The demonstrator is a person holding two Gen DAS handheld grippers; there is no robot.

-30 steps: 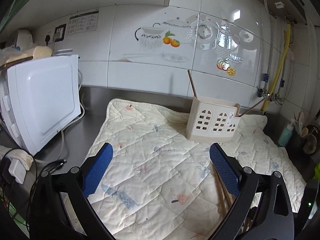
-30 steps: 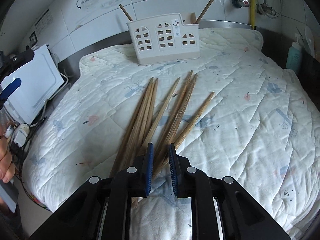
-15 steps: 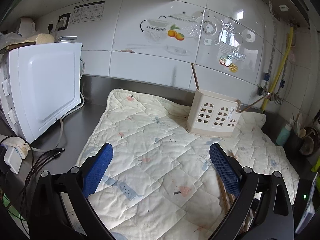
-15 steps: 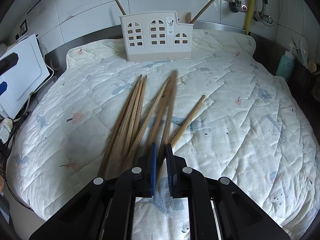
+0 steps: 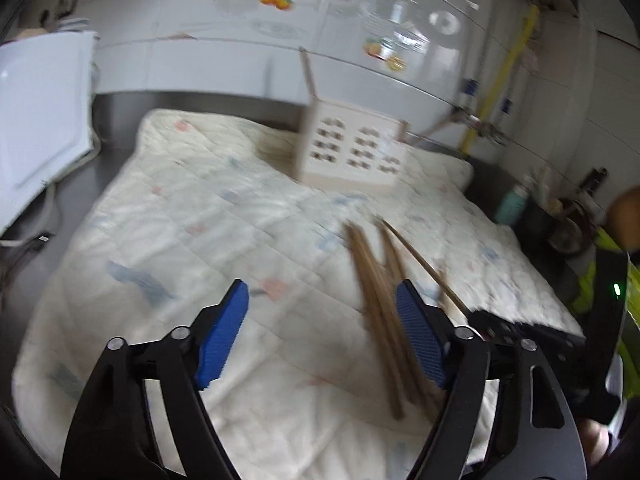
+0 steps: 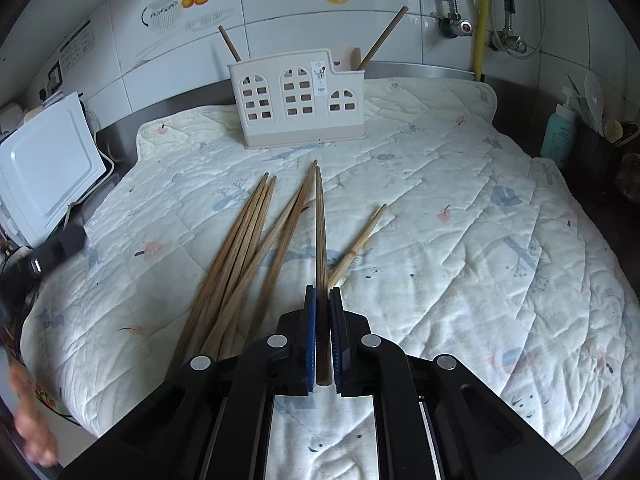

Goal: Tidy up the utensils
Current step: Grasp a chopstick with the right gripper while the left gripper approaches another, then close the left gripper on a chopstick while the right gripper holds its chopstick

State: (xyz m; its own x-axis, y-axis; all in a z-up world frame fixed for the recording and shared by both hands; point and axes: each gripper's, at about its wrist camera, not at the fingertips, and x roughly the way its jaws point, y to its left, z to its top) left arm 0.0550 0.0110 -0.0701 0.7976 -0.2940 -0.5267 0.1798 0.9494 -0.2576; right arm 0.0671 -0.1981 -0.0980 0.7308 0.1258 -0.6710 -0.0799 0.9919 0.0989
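Several wooden chopsticks [image 6: 240,256] lie fanned on the quilted mat [image 6: 460,240]. My right gripper [image 6: 322,294] is shut on one chopstick [image 6: 319,220], which points straight ahead at the cream utensil holder [image 6: 300,104]. Two sticks [image 6: 382,38] stand in that holder. In the blurred left wrist view my left gripper [image 5: 320,292] hangs low over the mat [image 5: 200,240]; its jaws are closing. The chopstick bundle [image 5: 372,280] lies just inside its right finger [image 5: 416,336], and neither pad presses on it. The holder [image 5: 352,148] stands beyond.
A white appliance [image 6: 44,168] stands left of the mat with cables beside it. At the right are a teal bottle [image 6: 560,132] and a dark tub of utensils [image 6: 600,144]. Tiled wall and a yellow pipe [image 6: 480,20] close the back. A hand [image 6: 28,420] shows at lower left.
My left gripper has dropped and tilted toward the mat, and its jaws have narrowed. My right gripper has shut on one chopstick, which now lies in line between its pads.
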